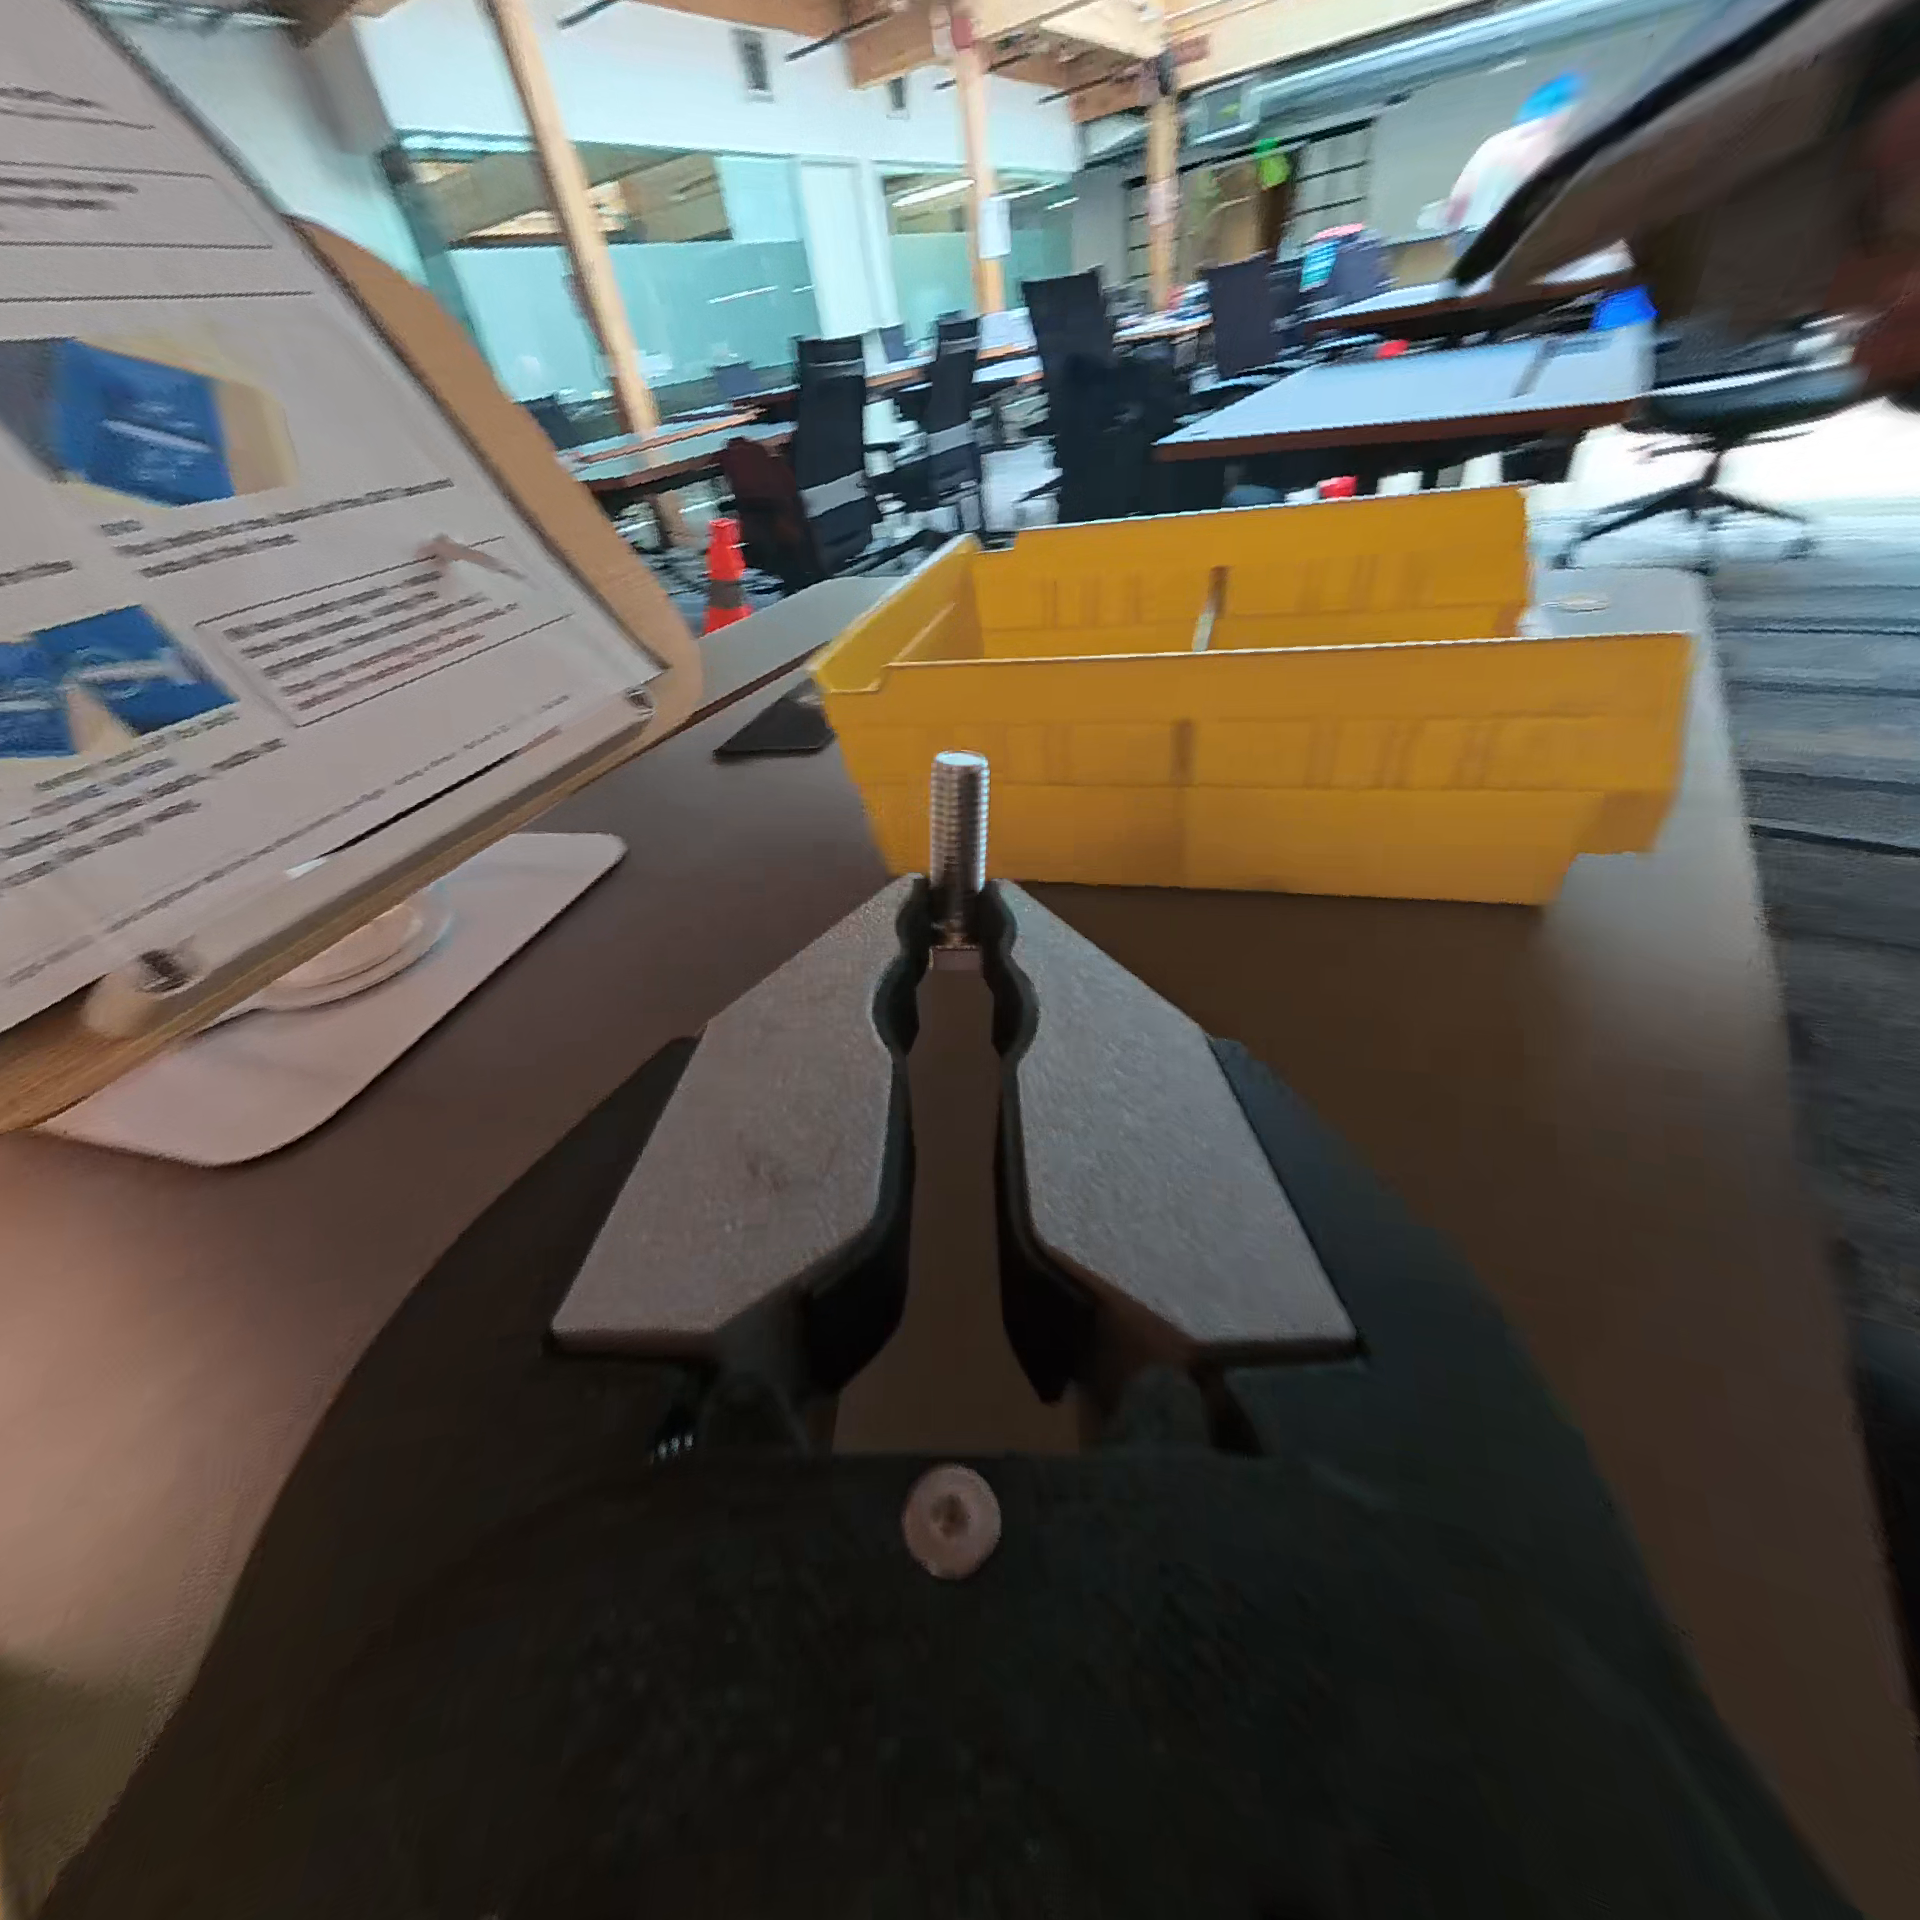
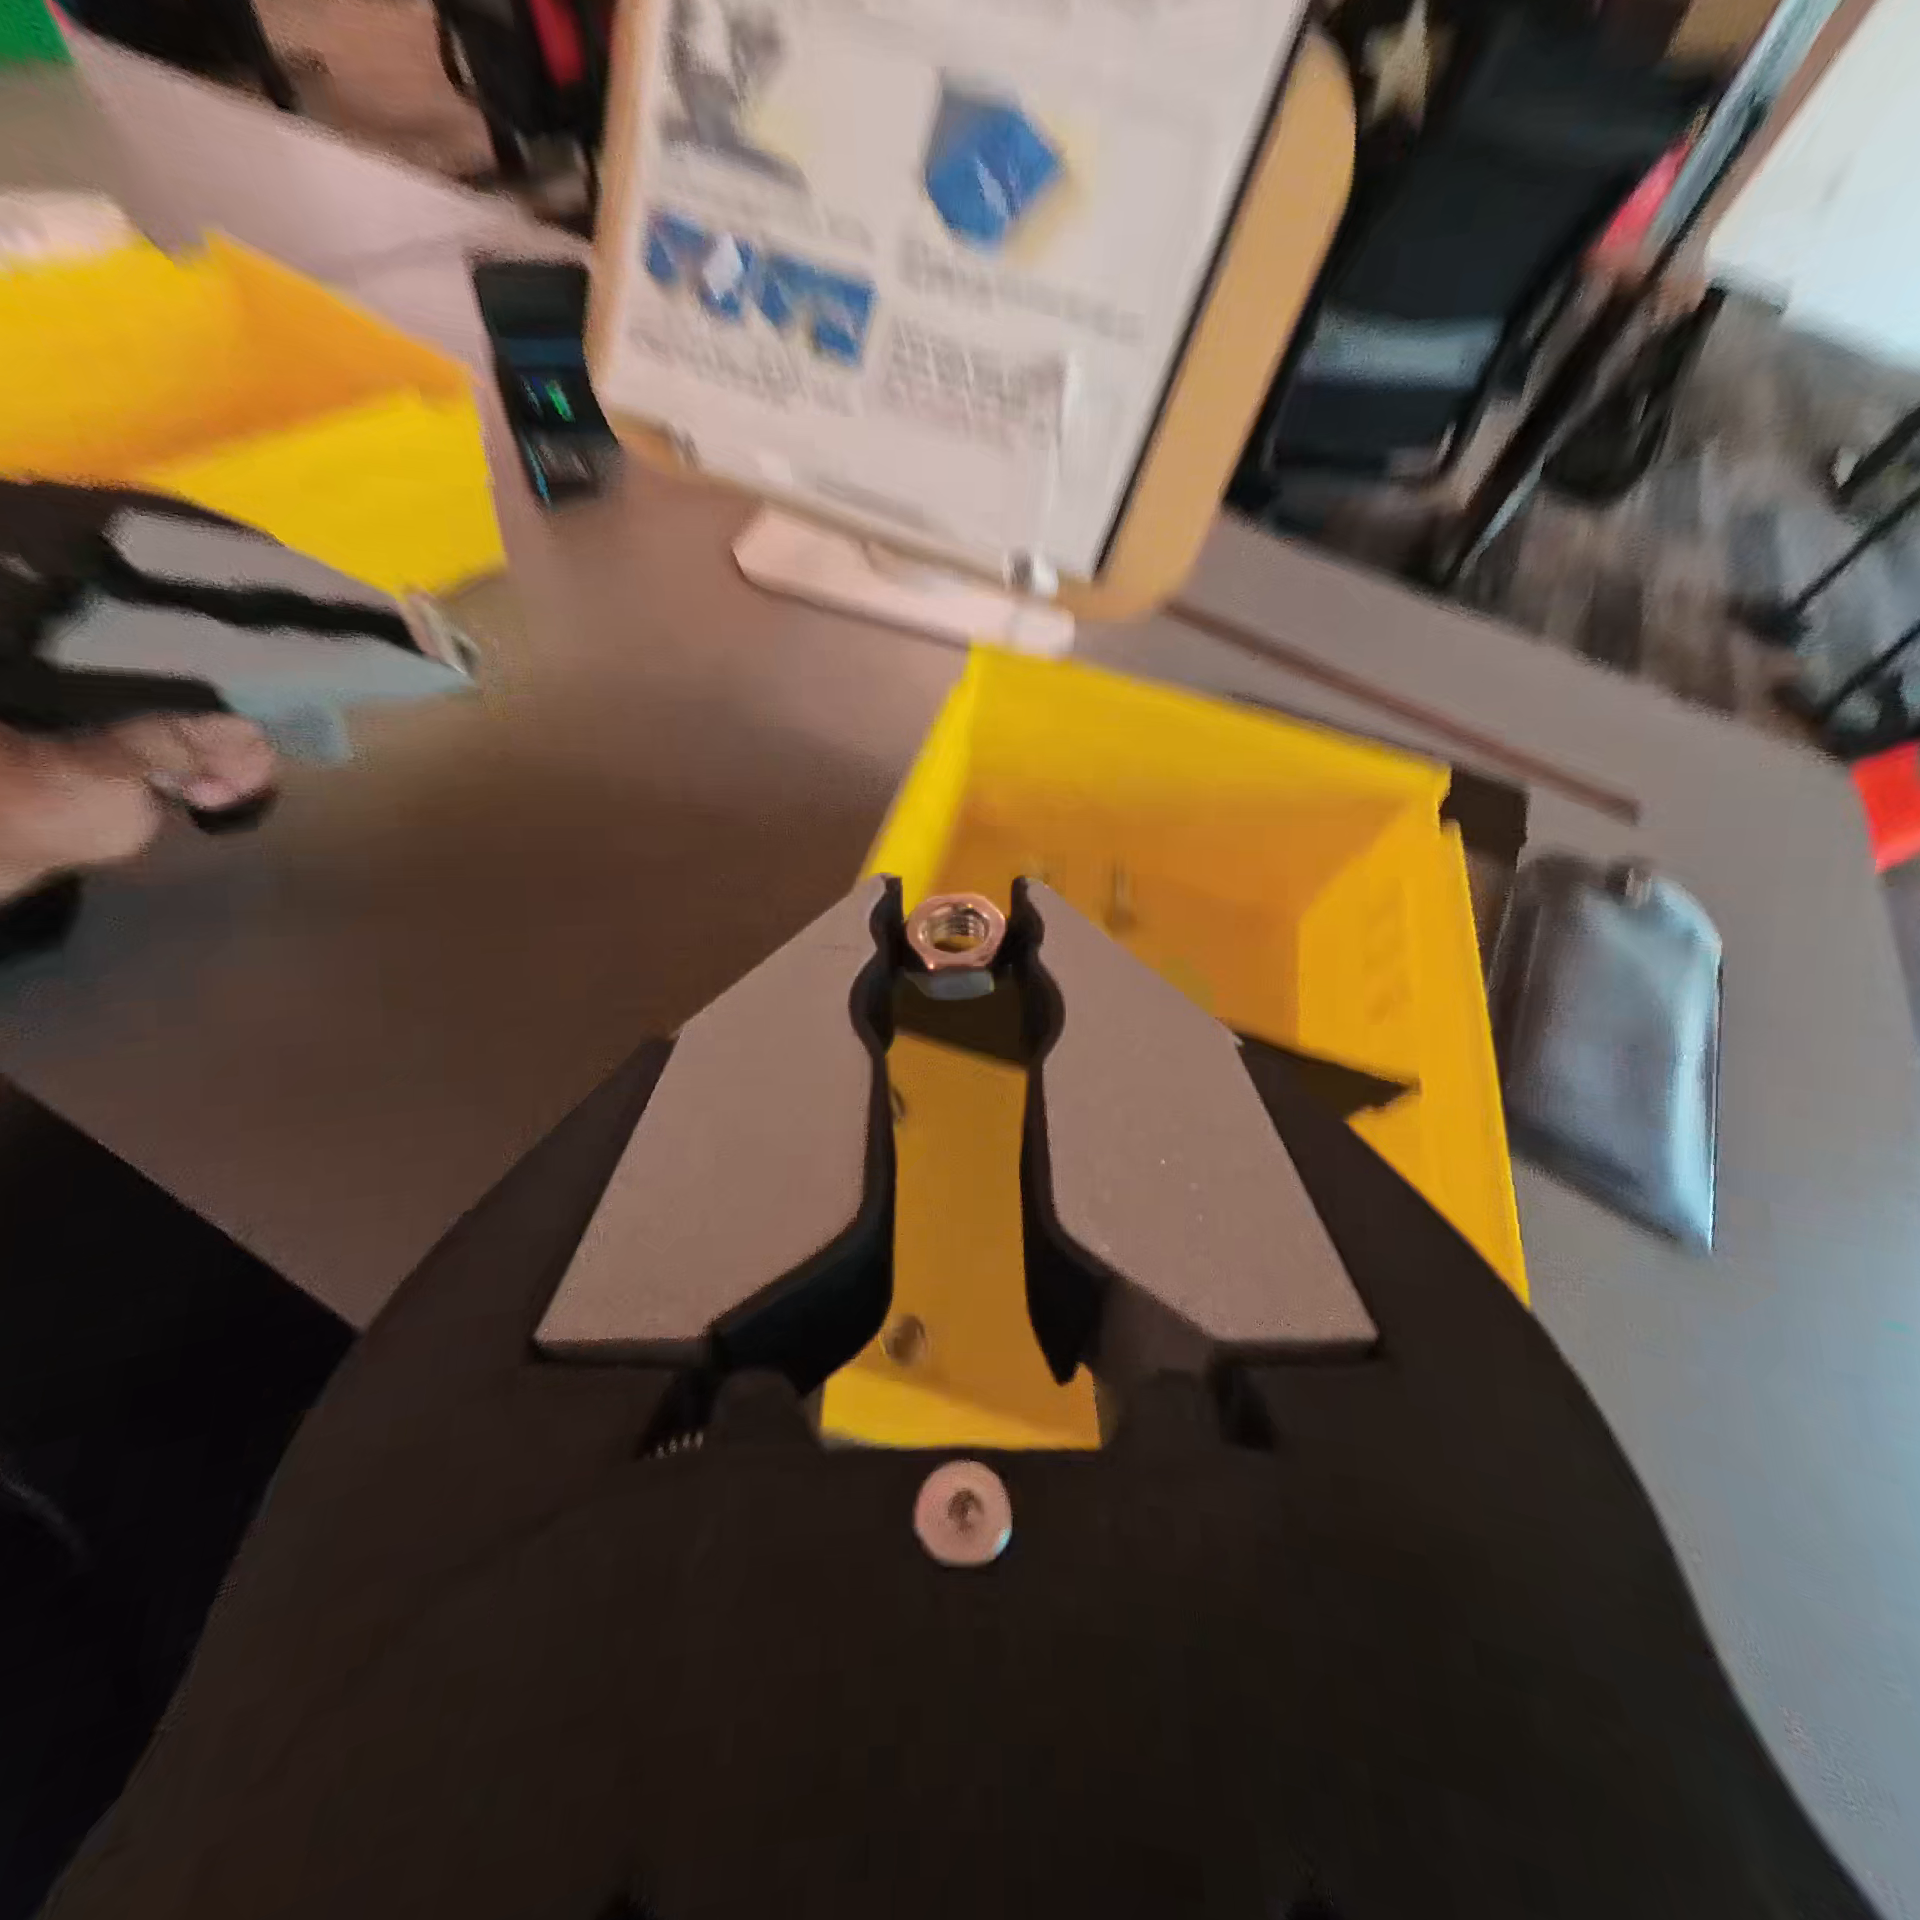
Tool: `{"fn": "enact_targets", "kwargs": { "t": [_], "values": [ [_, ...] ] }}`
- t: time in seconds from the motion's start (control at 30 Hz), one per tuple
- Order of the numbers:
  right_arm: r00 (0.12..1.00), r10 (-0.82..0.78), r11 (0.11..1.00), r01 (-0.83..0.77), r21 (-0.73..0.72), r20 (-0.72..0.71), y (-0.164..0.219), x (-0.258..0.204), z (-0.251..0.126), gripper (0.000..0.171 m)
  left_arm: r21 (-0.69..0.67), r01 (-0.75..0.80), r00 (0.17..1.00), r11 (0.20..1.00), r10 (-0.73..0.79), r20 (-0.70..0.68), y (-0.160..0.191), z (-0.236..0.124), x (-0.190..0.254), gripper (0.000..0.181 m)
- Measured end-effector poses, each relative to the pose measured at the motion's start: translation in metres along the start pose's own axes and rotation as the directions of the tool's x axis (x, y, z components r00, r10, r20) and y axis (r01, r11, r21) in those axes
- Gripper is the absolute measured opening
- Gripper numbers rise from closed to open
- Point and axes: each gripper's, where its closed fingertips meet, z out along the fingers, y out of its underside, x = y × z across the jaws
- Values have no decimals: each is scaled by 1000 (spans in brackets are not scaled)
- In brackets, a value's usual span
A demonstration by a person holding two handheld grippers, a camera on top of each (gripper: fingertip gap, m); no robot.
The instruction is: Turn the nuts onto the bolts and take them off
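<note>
My left gripper point(image 1: 956, 914) is shut on a silver bolt point(image 1: 958, 821); it grips the head end and the threaded shaft stands upright above the fingertips, over the dark table. My right gripper point(image 2: 951, 914) is shut on a hex nut point(image 2: 951, 928), hole facing up, held above a yellow bin point(image 2: 1382, 1039). Another nut point(image 2: 906, 1340) lies on that bin's floor. The left gripper point(image 2: 436, 634) also shows at the left of the right wrist view with the bolt, held by a hand point(image 2: 156, 779). The right gripper shows blurred at the top right of the left wrist view point(image 1: 1662, 187).
A second yellow divided bin point(image 1: 1247, 748) stands on the dark table point(image 1: 520, 1143) beyond the bolt. An instruction sheet on a wooden stand point(image 1: 260, 582) sits at the left. A dark phone-like device point(image 2: 545, 384) and a grey pouch point(image 2: 1610, 1049) lie on the table. There is about 20 centimeters between the tips of the two grippers. The grey pouch point(image 2: 1610, 1049) lies some 40 centimeters from my right tips, 50 centimeters from my left tips.
</note>
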Motion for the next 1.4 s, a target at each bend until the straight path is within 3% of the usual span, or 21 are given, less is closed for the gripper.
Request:
{"fn": "enact_targets", "kwargs": {
  "t": [0.17, 0.27, 0.33, 0.47, 0.53, 0.63, 0.7, 0.77, 1.03, 1.13, 1.2, 1.27, 1.4],
  "values": [
    [993, 101, 940, -76, -334, 58, 98, 12, 36, 17, -42, 51, 945, 998, -62, -322, 7, 8, 54, 7],
    [986, 141, 869, -79, -488, 90, 138, 8, 52, 17, -56, 53, 905, 997, -71, -419, 9, 11, 78, 7],
    [985, 139, 856, -68, -513, 102, 146, 5, 57, 23, -60, 71, 889, 996, -91, -449, 8, 14, 88, 7],
    [992, 116, 902, -86, -424, 46, 121, 11, 48, 28, -89, 79, 885, 993, -111, -453, 12, 23, 96, 8],
    [995, 91, 956, -76, -282, 42, 84, 0, 35, 25, -86, 60, 891, 994, -92, -445, 13, 25, 97, 8],
    [970, 39, 996, -20, -82, 239, 32, -69, 20, 22, -55, 55, 893, 997, -74, -444, 7, 24, 99, 8],
    [922, 10, 998, 17, -65, 388, 22, -119, 23, 32, -37, 66, 890, 997, -76, -449, 3, 23, 100, 7],
    [911, -21, 998, 44, -48, 412, 18, -140, 37, 32, -20, 61, 889, 998, -64, -453, 0, 21, 102, 7],
    [861, 32, 997, 8, -78, 507, 17, -161, 67, 7, 21, 60, 914, 998, -47, -403, -7, 18, 93, 8],
    [882, 32, 998, -3, -63, 470, 3, -143, 70, 7, 72, 127, 946, 989, -99, -308, -21, 15, 77, 9],
    [964, -7, 997, 27, -71, 267, -7, -83, 82, 7, 53, 198, 959, 979, -182, -218, -25, 5, 66, 14],
    [997, -39, 973, 52, -227, 64, 4, -11, 101, 6, 1, 233, 954, 973, -228, -196, -25, -12, 72, 18],
    [1000, -1, 825, 14, -564, 24, 52, 50, 153, 7, -144, 188, 974, 972, -203, -101, -23, -59, 85, 32]
  ]
}}
